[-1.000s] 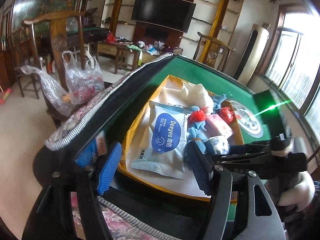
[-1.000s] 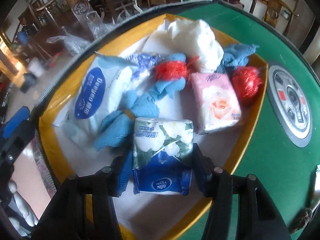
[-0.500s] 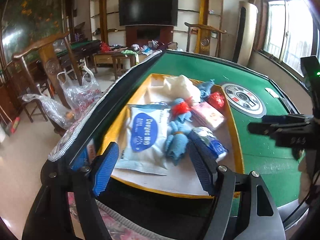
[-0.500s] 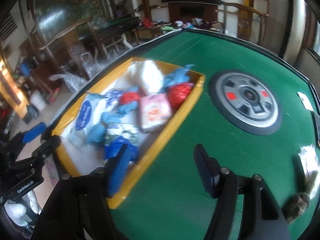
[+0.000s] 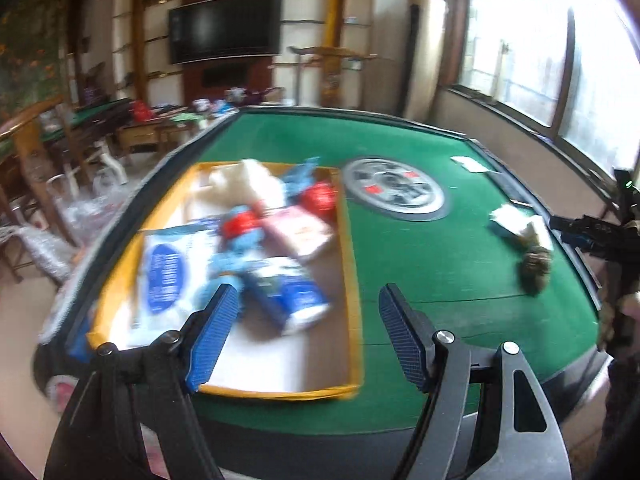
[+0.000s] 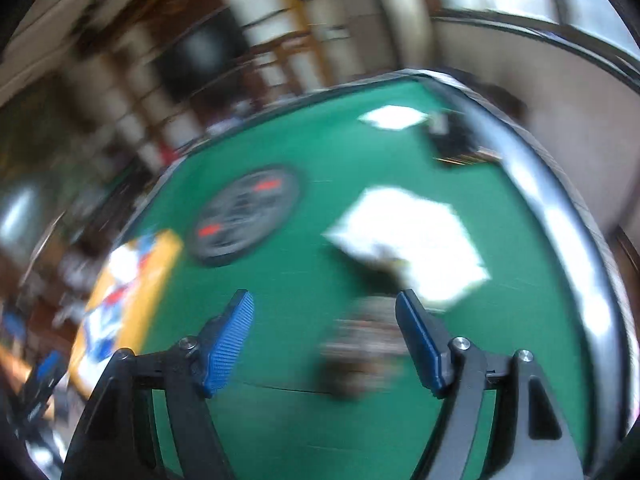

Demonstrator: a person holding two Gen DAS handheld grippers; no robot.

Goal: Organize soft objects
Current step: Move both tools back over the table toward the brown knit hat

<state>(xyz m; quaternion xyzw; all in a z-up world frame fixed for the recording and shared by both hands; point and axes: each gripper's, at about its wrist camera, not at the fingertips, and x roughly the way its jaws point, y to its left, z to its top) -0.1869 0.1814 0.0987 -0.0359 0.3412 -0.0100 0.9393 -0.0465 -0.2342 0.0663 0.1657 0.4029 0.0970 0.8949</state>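
The right claw (image 6: 324, 340) stands wide and empty, low over the green bench (image 6: 304, 280), with a dark fuzzy object (image 6: 360, 354) lying between its blue pads, nearer the right-hand one; the view is badly smeared, so what that object is I cannot tell, only that it looks soft and brownish; in the left wrist view the same dark fuzzy object (image 5: 534, 270) sits on the felt well to the right of the yellow tray (image 5: 354, 304), just beside a white crumpled cloth or paper (image 5: 516, 220). The left claw (image 5: 306, 336) is also wide and holds nothing, hanging over the near right corner of the tray, where the blue tissue pack (image 5: 286, 294), the pink tissue pack (image 5: 298, 230), the wet-wipe pouch (image 5: 164, 276) and the blue and red soft pieces lie heaped. The likely next step is to close on the fuzzy object and carry it to the tray; the risks, as I judge them: the blur suggests speed, so the pads may shut off-centre and pinch only loose fluff, letting it drop short of the tray; the white sheet (image 6: 412, 240) just beyond the object could be caught with it; and the tray is crowded, so a careless drop could land on its rim or roll out.
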